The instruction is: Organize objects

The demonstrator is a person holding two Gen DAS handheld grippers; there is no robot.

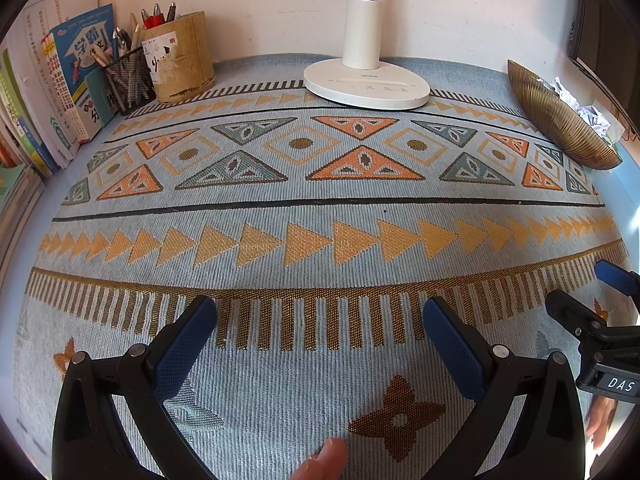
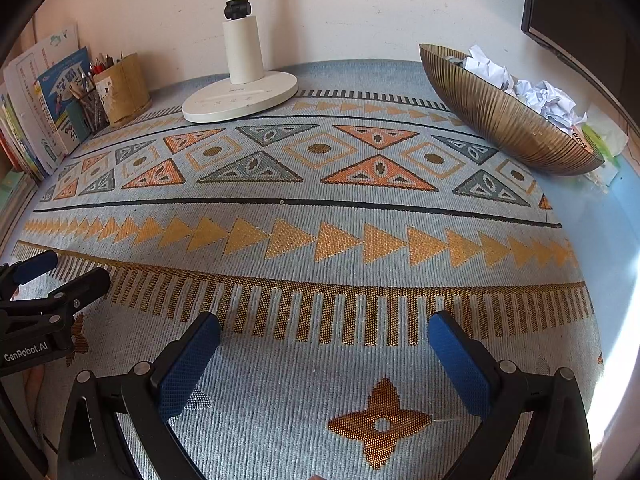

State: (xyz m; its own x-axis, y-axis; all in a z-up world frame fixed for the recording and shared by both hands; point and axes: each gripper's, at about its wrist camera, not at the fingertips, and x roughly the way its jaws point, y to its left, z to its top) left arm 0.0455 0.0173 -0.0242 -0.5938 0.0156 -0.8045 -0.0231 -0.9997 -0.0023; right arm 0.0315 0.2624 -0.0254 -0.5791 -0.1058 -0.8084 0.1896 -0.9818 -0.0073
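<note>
Coarse woven cloth mat (image 1: 320, 208)

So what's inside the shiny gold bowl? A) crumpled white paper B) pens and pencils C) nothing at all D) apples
A: the gold bowl on the right side of the patterned cloth holds crumpled white paper; the pens stand in the holders far off by the books.

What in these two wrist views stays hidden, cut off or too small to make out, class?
- Lamp: head cut off by the top edge, both views.
- Gold bowl: crumpled paper covers what lies beneath; its far end is hidden.
- Books: stack runs off the left edge; cover print too small.
- Mesh pen cup: hides the lower part of the pens.
- Dark monitor: only a corner shows.
</note>
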